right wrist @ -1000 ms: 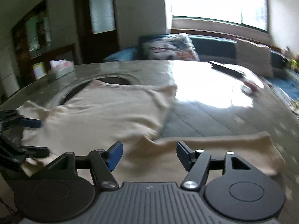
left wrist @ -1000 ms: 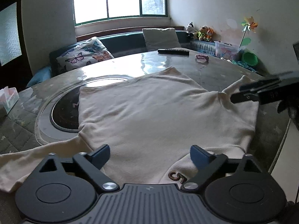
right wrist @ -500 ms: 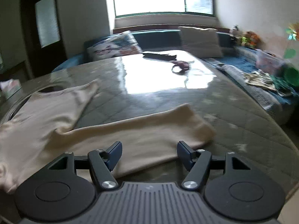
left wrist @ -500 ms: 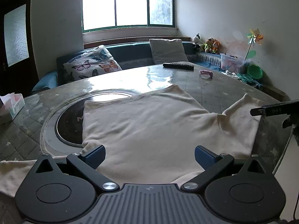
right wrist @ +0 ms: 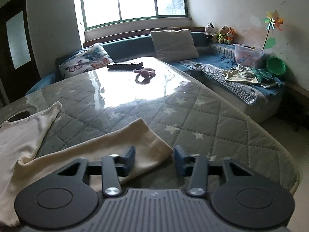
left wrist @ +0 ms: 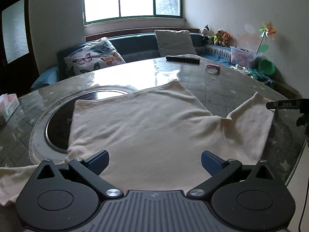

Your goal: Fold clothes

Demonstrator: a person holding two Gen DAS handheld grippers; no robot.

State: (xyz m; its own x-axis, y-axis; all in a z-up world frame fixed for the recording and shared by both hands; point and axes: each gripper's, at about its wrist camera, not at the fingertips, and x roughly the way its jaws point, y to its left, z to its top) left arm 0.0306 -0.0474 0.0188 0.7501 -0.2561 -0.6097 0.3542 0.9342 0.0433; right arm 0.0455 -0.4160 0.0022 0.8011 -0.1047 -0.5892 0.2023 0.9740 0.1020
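A cream long-sleeved shirt [left wrist: 146, 127] lies spread flat on the round quilted table [left wrist: 222, 89]. My left gripper [left wrist: 154, 160] hovers open above the shirt's near edge, nothing between its blue pads. The shirt's right sleeve [right wrist: 108, 150] stretches across the right wrist view, ending in a cuff. My right gripper [right wrist: 154, 159] straddles that cuff end; its jaws are closing, with the cuff between them and a gap still showing beside the right pad. One finger of the right gripper [left wrist: 285, 104] shows at the right edge of the left wrist view, at the sleeve's tip.
A dark round inset plate [left wrist: 58, 127] lies under the shirt's left side. A black remote [right wrist: 125, 65] and a pink ring toy [right wrist: 144, 73] sit on the far side of the table. A tissue box [left wrist: 8, 104] stands at the left. The table's rim [right wrist: 280, 154] curves close on the right.
The right gripper swung from the shirt's body to the sleeve's cuff end, and its jaws narrowed. The left gripper drew back a little; the printed mark at the shirt's near edge left view.
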